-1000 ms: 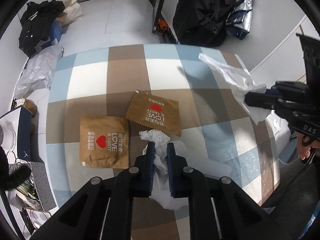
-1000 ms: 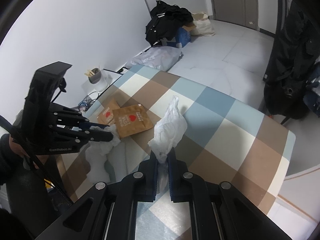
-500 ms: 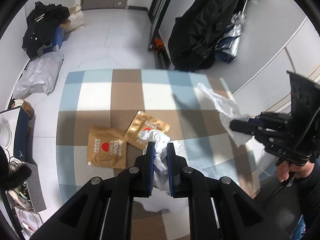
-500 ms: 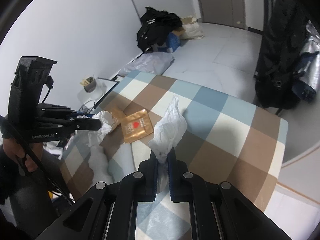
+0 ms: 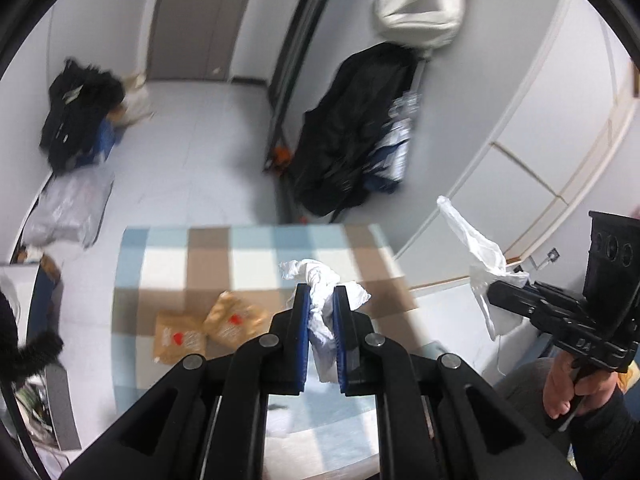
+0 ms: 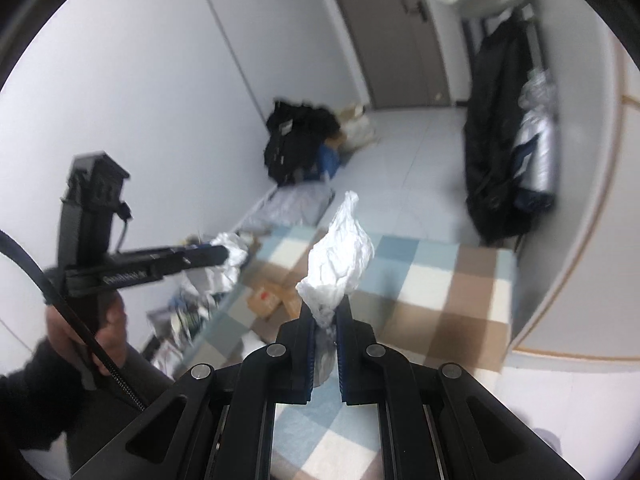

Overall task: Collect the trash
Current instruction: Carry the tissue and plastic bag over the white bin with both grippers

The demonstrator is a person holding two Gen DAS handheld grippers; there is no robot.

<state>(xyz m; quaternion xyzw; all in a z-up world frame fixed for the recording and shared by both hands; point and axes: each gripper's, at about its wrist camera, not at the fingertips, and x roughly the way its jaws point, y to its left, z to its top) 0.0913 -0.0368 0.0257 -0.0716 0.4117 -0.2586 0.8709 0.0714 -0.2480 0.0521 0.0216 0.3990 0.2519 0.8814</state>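
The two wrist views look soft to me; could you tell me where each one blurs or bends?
Left wrist view: brown packets smeared, room edges bowed by the fisheye, left gripper crisp. Right wrist view: left gripper streaked, white plastic fairly sharp.

Both grippers clamped; raised hands

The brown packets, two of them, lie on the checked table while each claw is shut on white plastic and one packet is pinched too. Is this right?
Not quite. No packet is pinched: both brown packets lie free on the checked table, as the left wrist view shows. Left claw and right claw grip only white plastic.
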